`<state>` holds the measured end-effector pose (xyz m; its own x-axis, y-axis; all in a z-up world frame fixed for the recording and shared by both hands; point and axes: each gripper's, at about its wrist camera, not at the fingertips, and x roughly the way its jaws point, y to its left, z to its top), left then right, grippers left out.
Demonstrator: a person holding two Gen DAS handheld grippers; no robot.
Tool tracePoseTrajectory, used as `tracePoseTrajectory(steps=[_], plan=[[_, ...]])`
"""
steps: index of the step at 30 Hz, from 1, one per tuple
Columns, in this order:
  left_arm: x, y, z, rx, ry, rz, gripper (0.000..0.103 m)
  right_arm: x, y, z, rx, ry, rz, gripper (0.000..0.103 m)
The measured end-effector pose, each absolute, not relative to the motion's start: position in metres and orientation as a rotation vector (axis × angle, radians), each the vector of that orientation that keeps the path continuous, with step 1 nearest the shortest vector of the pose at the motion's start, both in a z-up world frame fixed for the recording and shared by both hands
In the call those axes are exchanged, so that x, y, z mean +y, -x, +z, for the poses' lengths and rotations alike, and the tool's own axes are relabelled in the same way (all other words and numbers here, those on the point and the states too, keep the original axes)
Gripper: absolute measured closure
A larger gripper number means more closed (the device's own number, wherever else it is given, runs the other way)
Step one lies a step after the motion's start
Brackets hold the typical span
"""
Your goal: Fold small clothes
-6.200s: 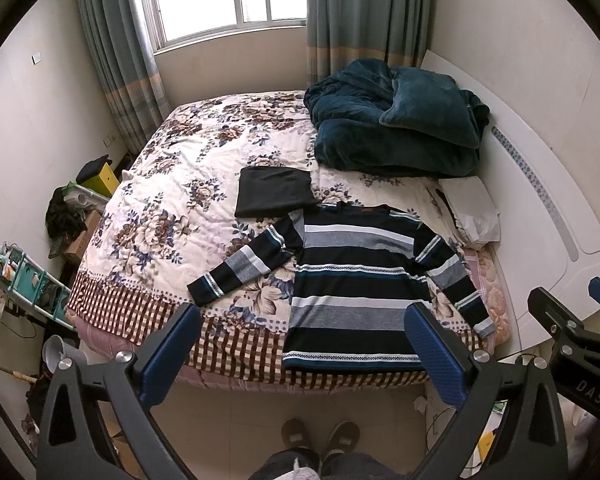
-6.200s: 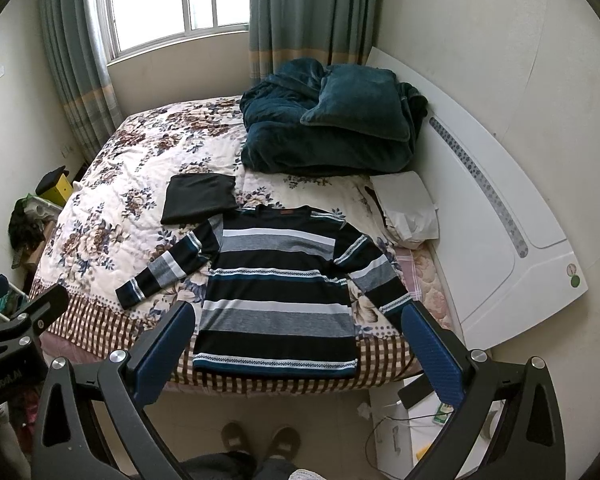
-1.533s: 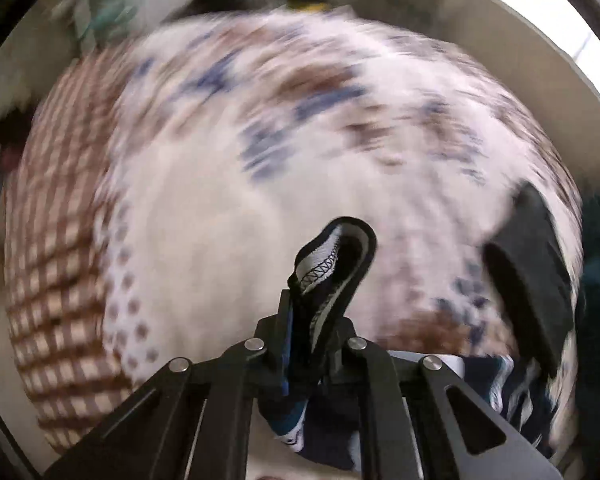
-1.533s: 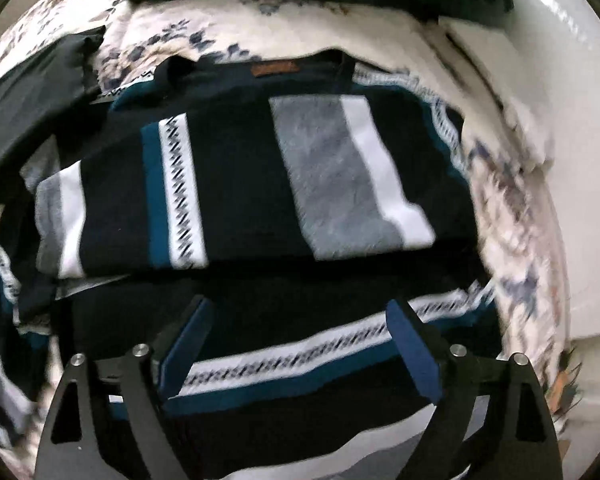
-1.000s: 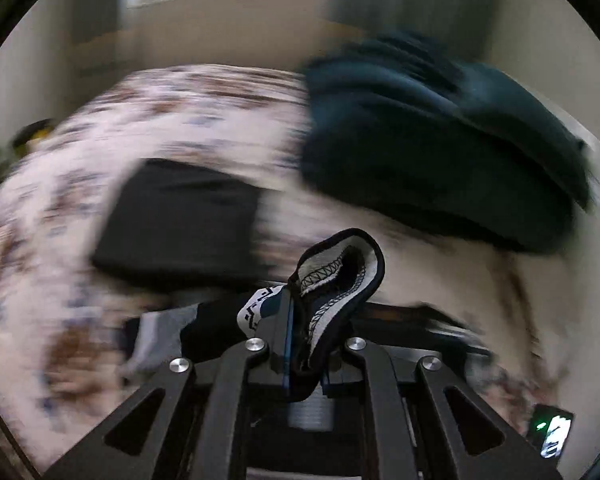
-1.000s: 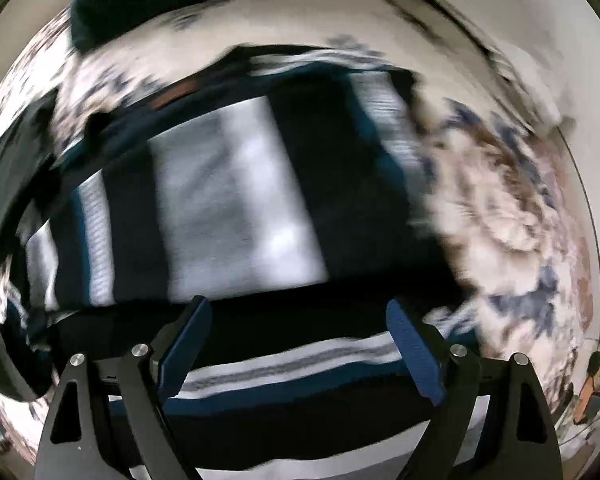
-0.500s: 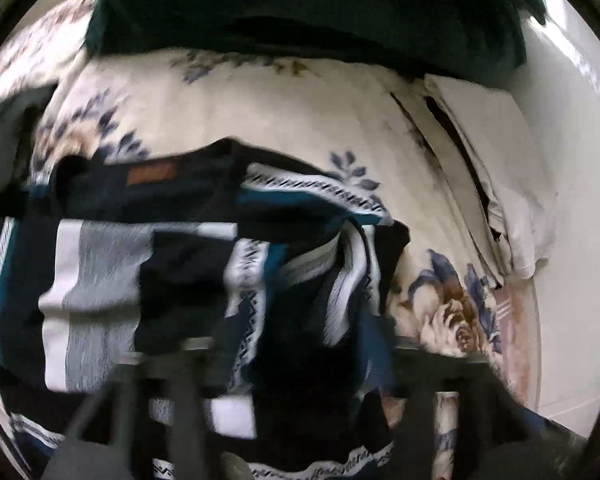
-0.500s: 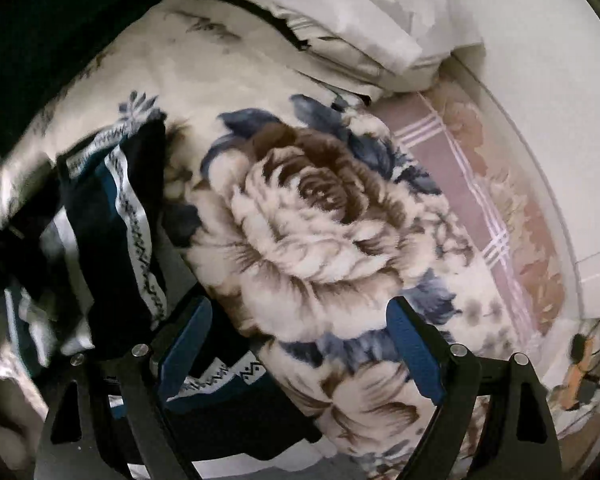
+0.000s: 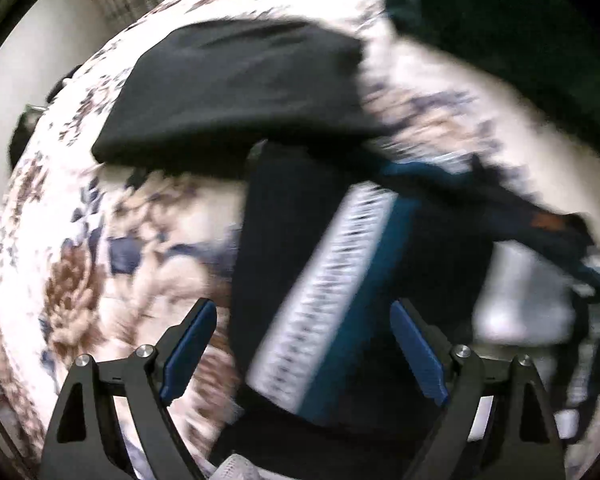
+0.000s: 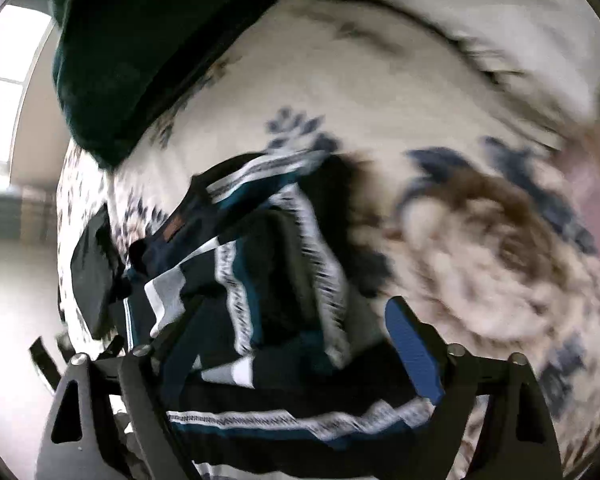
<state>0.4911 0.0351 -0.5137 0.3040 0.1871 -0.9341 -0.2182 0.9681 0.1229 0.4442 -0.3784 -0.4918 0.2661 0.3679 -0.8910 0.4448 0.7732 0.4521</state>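
Observation:
The striped sweater (image 9: pixel 340 280), dark with white, grey and teal bands, lies on the floral bedspread (image 9: pixel 112 248) with its sleeves folded over its body. My left gripper (image 9: pixel 302 354) is open and empty just above the sweater's left side. My right gripper (image 10: pixel 296 360) is open and empty over the sweater's right edge (image 10: pixel 284 264), which is bunched with a sleeve lying across it. Both views are blurred by motion.
A folded black garment (image 9: pixel 240 88) lies just beyond the sweater's collar. A dark teal blanket (image 10: pixel 160 32) is heaped at the head of the bed; it also shows in the left wrist view (image 9: pixel 520 28). Bare floral bedspread (image 10: pixel 480 220) lies to the sweater's right.
My left gripper let go of the sleeve cuff on the sweater, opened and swung back to the sweater's left side. My right gripper swung from the flower print back toward the sweater's right edge.

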Motion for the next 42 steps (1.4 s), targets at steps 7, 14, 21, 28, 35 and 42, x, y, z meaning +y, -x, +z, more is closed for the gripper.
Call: tracePoseTrajectory(steps=[7,14,21,28,35,42], plan=[[0.050,-0.492,-0.549,1.290,0.015,0.265,0.008,-0.344,-0.488,-0.538,1.477,-0.511,-0.126,0.100],[0.037,-0.429,-0.495,1.234,-0.001,0.193,0.008,-0.353,-0.470,-0.515,1.510,-0.606,-0.024,0.071],[0.059,-0.288,-0.489,1.379,-0.016,0.212,0.008,-0.356,-0.341,-0.516,1.642,-0.586,-0.044,0.042],[0.098,-0.206,-0.531,1.511,0.101,0.214,0.008,-0.365,-0.200,-0.558,1.731,-0.682,-0.192,0.042],[0.092,-0.162,-0.540,1.491,0.198,0.092,0.048,-0.345,-0.123,-0.592,1.801,-0.809,-0.162,0.042],[0.077,-0.115,-0.512,1.418,0.164,0.058,0.099,-0.322,-0.098,-0.570,1.738,-0.667,-0.170,0.095]])
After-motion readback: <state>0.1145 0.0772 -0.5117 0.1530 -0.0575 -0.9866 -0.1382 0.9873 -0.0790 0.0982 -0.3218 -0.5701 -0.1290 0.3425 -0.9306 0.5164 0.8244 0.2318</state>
